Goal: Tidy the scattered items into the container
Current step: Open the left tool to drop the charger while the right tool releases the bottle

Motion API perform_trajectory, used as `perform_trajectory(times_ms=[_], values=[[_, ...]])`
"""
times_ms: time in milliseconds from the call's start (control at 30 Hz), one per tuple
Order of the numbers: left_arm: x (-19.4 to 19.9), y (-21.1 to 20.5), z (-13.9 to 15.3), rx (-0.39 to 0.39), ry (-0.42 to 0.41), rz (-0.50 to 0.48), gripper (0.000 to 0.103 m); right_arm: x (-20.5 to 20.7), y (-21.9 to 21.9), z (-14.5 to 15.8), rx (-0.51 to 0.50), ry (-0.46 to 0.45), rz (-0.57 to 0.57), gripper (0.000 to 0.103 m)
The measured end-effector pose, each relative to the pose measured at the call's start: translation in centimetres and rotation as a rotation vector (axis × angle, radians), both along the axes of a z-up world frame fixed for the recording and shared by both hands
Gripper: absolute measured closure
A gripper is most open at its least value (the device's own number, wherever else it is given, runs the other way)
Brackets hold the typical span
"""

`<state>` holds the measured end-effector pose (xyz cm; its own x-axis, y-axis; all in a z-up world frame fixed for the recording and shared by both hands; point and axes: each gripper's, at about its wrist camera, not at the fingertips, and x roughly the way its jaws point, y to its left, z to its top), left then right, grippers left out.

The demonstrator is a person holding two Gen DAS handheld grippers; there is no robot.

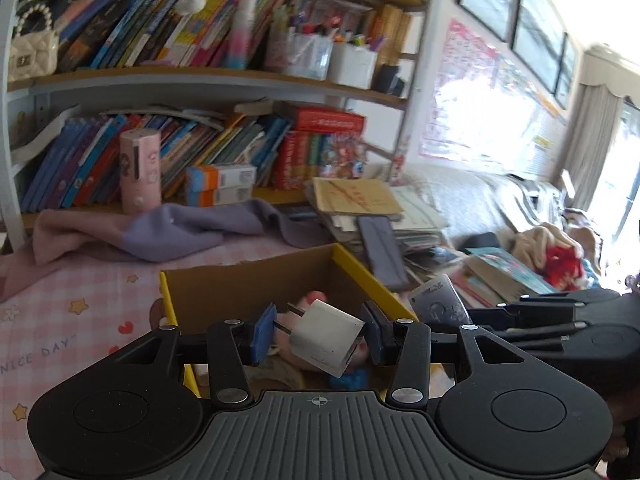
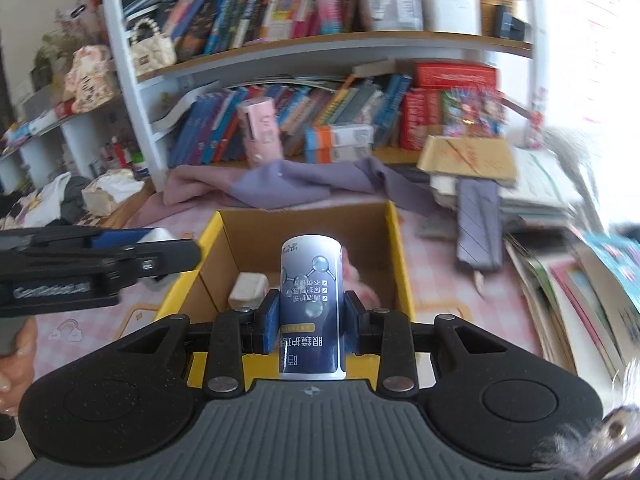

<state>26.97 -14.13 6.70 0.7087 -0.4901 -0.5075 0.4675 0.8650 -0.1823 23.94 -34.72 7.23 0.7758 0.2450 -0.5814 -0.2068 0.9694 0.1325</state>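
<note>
The left tongs (image 1: 320,334) are grasping a white plug (image 1: 326,336), its two prongs pointing up and to the left, the blue pads (image 1: 262,330) pressing on its sides. Just beyond and below these tongs the box (image 1: 248,288) is sitting open, with yellow rims and brown cardboard walls; something pink is lying inside it, partly hidden behind the plug.

The right tongs (image 2: 310,322) are clenching on a dark blue bottle (image 2: 311,308) with a white cap and printed label, held lengthwise between the pads (image 2: 270,322). The box (image 2: 394,248) is lying straight ahead of these tongs, and in it a small white block (image 2: 248,288) is resting near the left wall, beside a pink thing largely covered by the bottle.

The left tongs are showing at the left of the right wrist view (image 2: 120,258), reaching over the box's left rim, with a hand (image 2: 18,344) gripping the handle below.

Beyond the box a purple cloth (image 2: 288,186) is lying crumpled on the pink checked tabletop (image 1: 72,320), in front of the bookshelf (image 1: 192,80). To the right of both tongs, stacked books and papers (image 2: 536,208) are piling up.
</note>
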Motion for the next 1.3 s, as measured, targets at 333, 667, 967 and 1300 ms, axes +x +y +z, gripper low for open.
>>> perform_trajectory(times_ms=[333,667,967,1300], values=[[8.5,-2.7,-4.4,0.175,0.127,0.071,0.058,7.3,2.4,-5.0,-0.044,0.076,0.194,0.072],[11.7,-5.7,-7.2,0.287,0.185,0.068,0.058,9.4,2.9,-7.7,-0.02,0.146,0.286,0.072],[11.7,-6.5,-7.6,0.324,0.149,0.088,0.048,10.1,3.1,-8.3,-0.007,0.152,0.332,0.072],[7.5,-3.1,-2.2,0.205,0.04,0.209,0.031,10.7,4.1,-8.5,-0.015,0.148,0.359,0.072]])
